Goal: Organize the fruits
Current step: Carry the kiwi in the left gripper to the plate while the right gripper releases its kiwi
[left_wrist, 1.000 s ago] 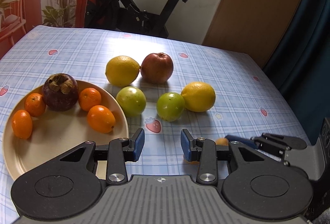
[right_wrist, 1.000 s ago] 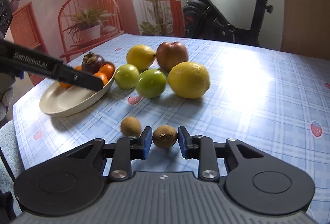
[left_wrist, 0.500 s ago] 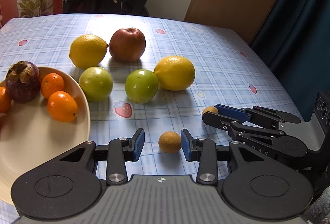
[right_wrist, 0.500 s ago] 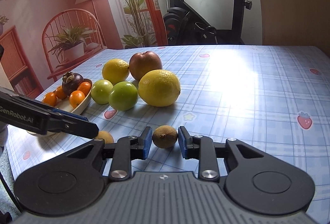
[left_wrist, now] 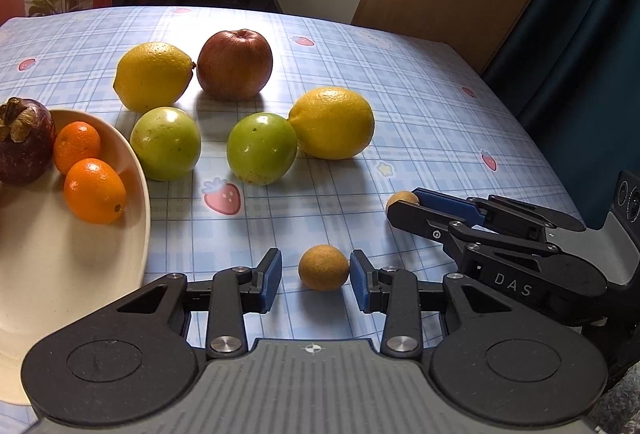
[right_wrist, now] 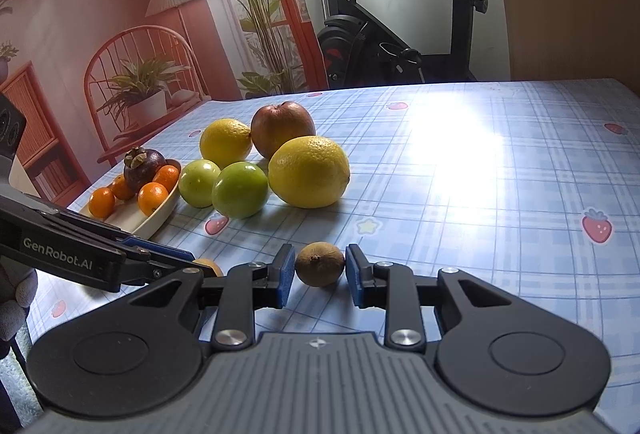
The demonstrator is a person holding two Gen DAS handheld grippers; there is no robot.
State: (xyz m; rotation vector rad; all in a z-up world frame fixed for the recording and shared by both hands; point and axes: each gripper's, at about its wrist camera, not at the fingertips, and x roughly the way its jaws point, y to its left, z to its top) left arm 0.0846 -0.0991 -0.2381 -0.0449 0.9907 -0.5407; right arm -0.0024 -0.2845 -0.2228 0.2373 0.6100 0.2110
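Note:
A small brown fruit (left_wrist: 323,267) lies on the checked tablecloth between the fingers of my left gripper (left_wrist: 316,274), which is open; its right pad is near the fruit. A second small brown fruit (right_wrist: 320,263) lies between the fingers of my right gripper (right_wrist: 318,270), open with small gaps on both sides. The right gripper (left_wrist: 404,204) also shows in the left wrist view with that fruit (left_wrist: 402,198) at its tips. A cream plate (left_wrist: 80,274) at the left holds a mangosteen (left_wrist: 24,142) and several kumquats.
Two lemons (left_wrist: 154,76) (left_wrist: 332,122), a red apple (left_wrist: 235,64) and two green fruits (left_wrist: 166,143) (left_wrist: 262,148) lie behind the grippers. An exercise bike (right_wrist: 400,46) stands beyond the far table edge. The table's right edge (left_wrist: 552,162) is near.
The left gripper has moved right from beside the plate, and the small brown fruit now sits between its fingers. The right gripper stays around its own brown fruit, slightly wider.

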